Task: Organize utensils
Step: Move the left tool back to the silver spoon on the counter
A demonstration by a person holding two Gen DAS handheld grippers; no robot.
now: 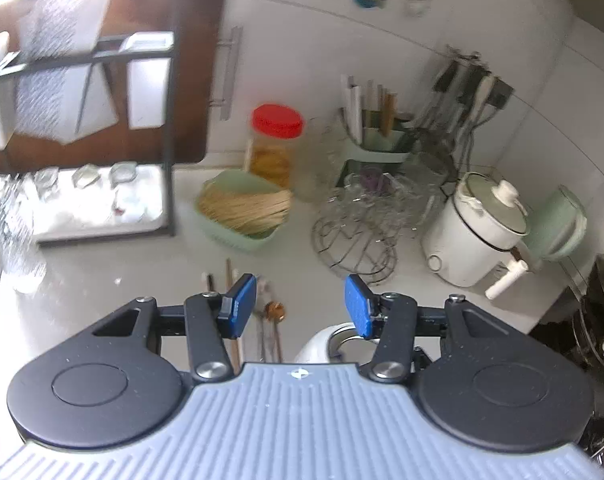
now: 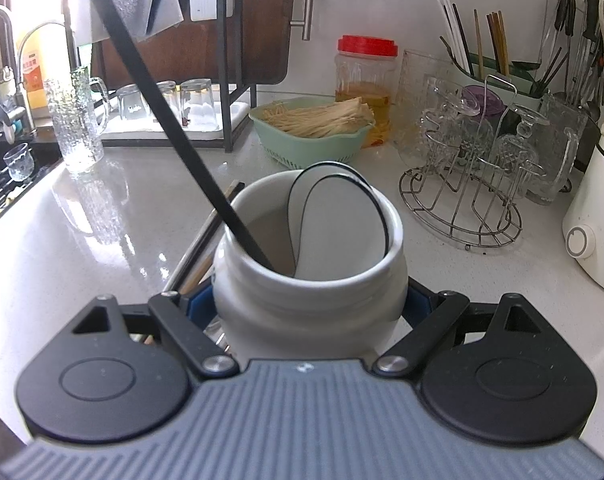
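My right gripper [image 2: 308,302] is shut on a white ceramic jar [image 2: 302,316], one blue pad on each side of its body. Inside the jar stand a long black stick [image 2: 161,112], leaning to the upper left, and white spoons with black rims [image 2: 338,220]. Chopsticks [image 2: 199,248] lie on the counter just left of the jar. In the left wrist view my left gripper [image 1: 299,306] is open above the counter with nothing between its pads. Loose chopsticks and small spoons [image 1: 269,320] lie under its left finger. A white rounded object [image 1: 322,344] shows below the gap.
A green basket of dry noodles [image 2: 314,144], a red-lidded jar [image 2: 366,76] and a wire rack of glasses [image 2: 470,184] stand behind. A white cooker [image 1: 478,228] sits at the right. A dish rack with tumblers [image 2: 173,100], a glass pitcher [image 2: 77,120] and the sink [image 2: 5,160] are left.
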